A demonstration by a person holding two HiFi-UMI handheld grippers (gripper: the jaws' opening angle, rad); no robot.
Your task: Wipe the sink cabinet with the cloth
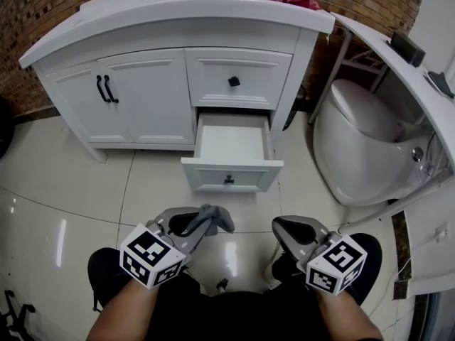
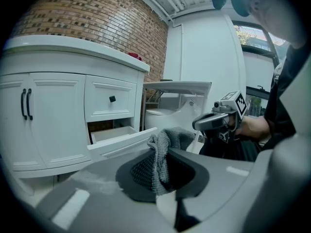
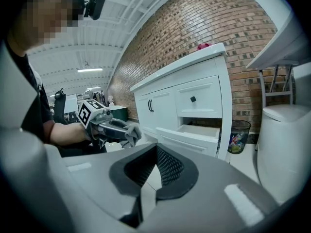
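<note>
Cloth, grey knitted (image 1: 213,217), sat clamped in left gripper (image 1: 197,226), bunched beyond jaws, likely so fabric meets surface first. Right gripper (image 1: 288,227) empty, jaws together, held aside at right. White sink cabinet (image 1: 142,84) stood far, untouched; lower right drawer (image 1: 231,144) open.

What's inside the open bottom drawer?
The open drawer shows only its bare white floor; its back end is hidden under the sink cabinet, so contents there cannot be seen.
</note>
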